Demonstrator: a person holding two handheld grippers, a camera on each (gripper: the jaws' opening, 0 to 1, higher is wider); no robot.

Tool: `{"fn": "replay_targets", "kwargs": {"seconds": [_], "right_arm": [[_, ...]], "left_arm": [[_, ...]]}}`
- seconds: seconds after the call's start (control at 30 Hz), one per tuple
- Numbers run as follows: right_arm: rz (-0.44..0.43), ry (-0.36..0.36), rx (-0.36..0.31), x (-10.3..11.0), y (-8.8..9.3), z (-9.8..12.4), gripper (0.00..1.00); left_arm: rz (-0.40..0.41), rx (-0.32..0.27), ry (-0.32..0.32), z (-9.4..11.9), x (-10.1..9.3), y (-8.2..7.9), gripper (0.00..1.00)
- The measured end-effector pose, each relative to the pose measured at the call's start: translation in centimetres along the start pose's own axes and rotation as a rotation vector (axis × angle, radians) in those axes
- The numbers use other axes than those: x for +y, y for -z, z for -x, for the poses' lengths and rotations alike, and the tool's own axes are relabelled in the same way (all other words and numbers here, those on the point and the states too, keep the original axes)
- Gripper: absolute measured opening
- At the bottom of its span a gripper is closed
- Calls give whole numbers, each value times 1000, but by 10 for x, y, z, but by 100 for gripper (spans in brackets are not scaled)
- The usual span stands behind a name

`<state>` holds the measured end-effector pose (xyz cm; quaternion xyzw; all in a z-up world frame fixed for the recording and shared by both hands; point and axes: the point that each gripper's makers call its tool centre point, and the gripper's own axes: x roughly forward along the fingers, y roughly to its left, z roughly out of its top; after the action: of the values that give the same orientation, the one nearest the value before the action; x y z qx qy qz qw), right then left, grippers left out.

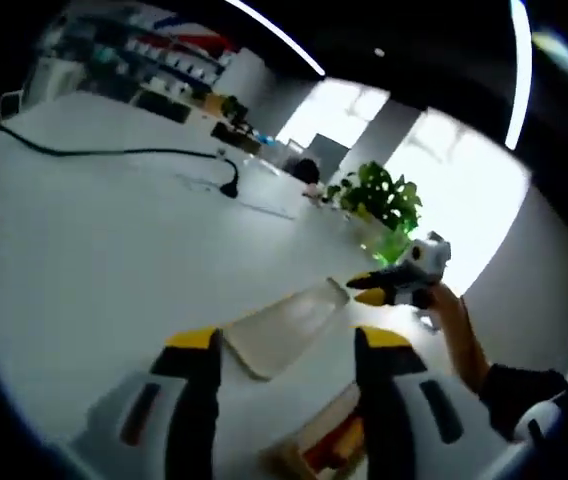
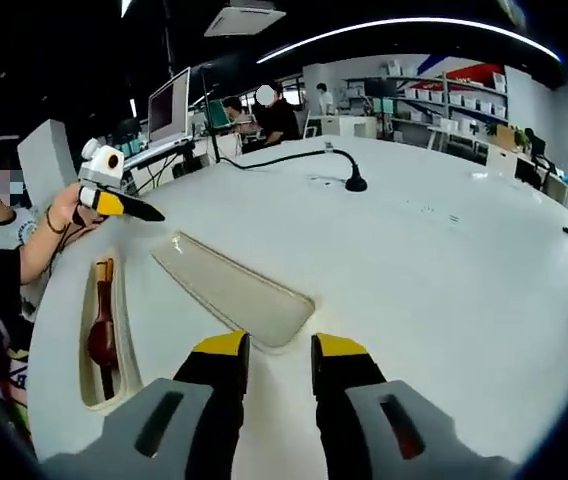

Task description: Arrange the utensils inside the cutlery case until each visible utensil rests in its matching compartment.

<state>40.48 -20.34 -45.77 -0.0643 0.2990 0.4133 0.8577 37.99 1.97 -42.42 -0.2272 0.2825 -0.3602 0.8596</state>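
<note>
A light wooden cutlery case [image 2: 89, 375] lies on the white table [image 2: 414, 300], with a dark reddish-brown utensil [image 2: 101, 330] resting in one long compartment. The case's corner [image 1: 314, 440] peeks out beside my left jaws. A clear, oblong lid [image 2: 234, 290] lies flat on the table next to the case, and it sits just ahead of my left gripper [image 1: 287, 340], whose jaws stand wide apart and empty. My right gripper [image 2: 281, 345] hovers over the lid's near end, slightly open and holding nothing. Each gripper appears in the other's view, held by a hand: right gripper [image 1: 366, 287], left gripper [image 2: 149, 213].
A black cable [image 1: 114, 152] with a plug [image 2: 354, 183] runs across the far table. A green plant [image 1: 379, 200] stands at the table's end. A monitor [image 2: 169, 105], seated people [image 2: 274, 115] and shelves [image 2: 444, 85] are farther off.
</note>
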Motion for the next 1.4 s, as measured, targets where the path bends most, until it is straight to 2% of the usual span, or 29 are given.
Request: {"fn": "replay_targets", "kwargs": {"seconds": [0.13,0.27,0.47,0.63,0.8,0.93,1.13,1.3,1.4], "right_arm": [[-11,-16,9,0,2,-4,25],[-45,-32,-20,-1,-3,-6,25],[-59,-38,-6,-2,0,-9,25],[-72,-50,-16,-1,0,-12,24],[-85,-50,-14,-2,0,-13,20],[-105,-35,-13,-4,1,-12,16],[-161,-6,-36,-11,3,-7,10],[-225,-15,-63,-6,2,-3,9],[-246,-6,-93,-7,-1,1,4]], "left_arm": [[72,-5,27,-3,2,3,56],[83,-2,31,-5,1,3,55],[113,22,55,-6,-4,8,55],[98,54,28,-10,0,15,54],[105,58,33,-10,-1,16,52],[130,46,8,-13,6,14,45],[159,35,-11,-14,16,17,28],[148,21,-19,-13,17,15,24],[127,4,-28,-13,19,13,21]]}}
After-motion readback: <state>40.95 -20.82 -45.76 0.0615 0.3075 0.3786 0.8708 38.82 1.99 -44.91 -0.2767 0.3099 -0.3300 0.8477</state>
